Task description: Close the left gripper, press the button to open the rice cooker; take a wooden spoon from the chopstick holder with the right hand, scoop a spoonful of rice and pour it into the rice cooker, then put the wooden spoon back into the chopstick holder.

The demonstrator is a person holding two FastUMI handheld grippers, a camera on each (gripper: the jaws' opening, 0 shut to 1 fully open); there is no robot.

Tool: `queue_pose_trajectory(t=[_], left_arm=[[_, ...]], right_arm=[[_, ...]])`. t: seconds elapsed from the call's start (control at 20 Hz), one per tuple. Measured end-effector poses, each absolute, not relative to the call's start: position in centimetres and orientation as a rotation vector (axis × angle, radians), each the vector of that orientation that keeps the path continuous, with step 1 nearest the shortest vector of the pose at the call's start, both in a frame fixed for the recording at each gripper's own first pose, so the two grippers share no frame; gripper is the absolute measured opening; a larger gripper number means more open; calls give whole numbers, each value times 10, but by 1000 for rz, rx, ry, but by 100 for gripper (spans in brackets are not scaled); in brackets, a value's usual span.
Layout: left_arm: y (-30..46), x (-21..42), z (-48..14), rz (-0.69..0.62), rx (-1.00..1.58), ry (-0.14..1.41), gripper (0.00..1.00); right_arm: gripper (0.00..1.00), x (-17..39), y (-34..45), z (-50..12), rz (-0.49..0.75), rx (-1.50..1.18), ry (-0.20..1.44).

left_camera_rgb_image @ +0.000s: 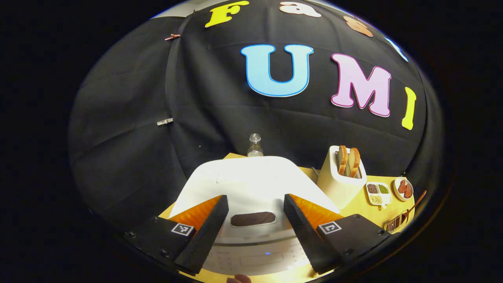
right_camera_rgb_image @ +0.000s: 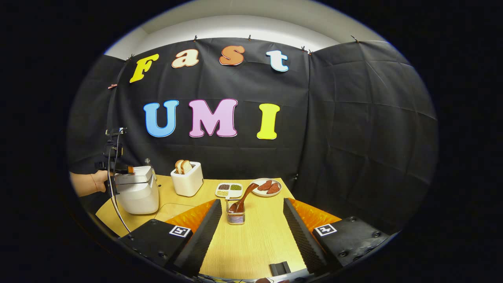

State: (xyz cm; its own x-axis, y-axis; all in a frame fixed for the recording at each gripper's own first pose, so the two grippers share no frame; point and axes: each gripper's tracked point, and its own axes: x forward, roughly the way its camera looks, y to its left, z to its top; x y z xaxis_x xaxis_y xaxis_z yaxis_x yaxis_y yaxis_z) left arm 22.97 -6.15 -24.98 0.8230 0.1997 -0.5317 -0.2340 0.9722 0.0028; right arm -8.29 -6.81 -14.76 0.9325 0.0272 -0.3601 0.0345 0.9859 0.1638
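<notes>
With the rice cooker [left_camera_rgb_image: 251,184] lid down beneath the gaping left tool [left_camera_rgb_image: 255,232], bring its fingers together before pressing the button [left_camera_rgb_image: 252,219] squarely.

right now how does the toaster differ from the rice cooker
The toaster is the smaller and narrower; the rice cooker is broader with a rounded, shut lid. The toaster has bread slices standing out of its top; nothing sticks out of the rice cooker. The left gripper hangs open over the rice cooker, while the toaster stands alone. Both are whitish and sit on the wooden table.
</notes>
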Motion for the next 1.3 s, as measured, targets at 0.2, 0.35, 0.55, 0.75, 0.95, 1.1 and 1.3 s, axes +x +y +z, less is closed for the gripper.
queue_pose_trajectory(t=[0.2,0.35,0.55,0.75,0.95,1.1,1.3], left_arm=[[-62,216,-272,255,-68,599,100],[-64,214,-279,238,-44,599,100],[-64,213,-282,231,-58,589,100],[-63,215,-281,219,-19,563,100],[-60,210,-279,204,-49,555,100],[-54,202,-272,215,-75,523,100],[-45,195,-261,202,-94,486,98]], right_arm=[[98,-82,-70,-151,-9,178,375],[98,-80,-70,-152,-11,186,378],[98,-75,-67,-152,-11,187,376],[98,-73,-59,-145,0,194,357],[98,-74,-58,-138,5,190,340],[98,-75,-59,-137,3,195,339],[98,-73,-57,-136,11,194,337]])
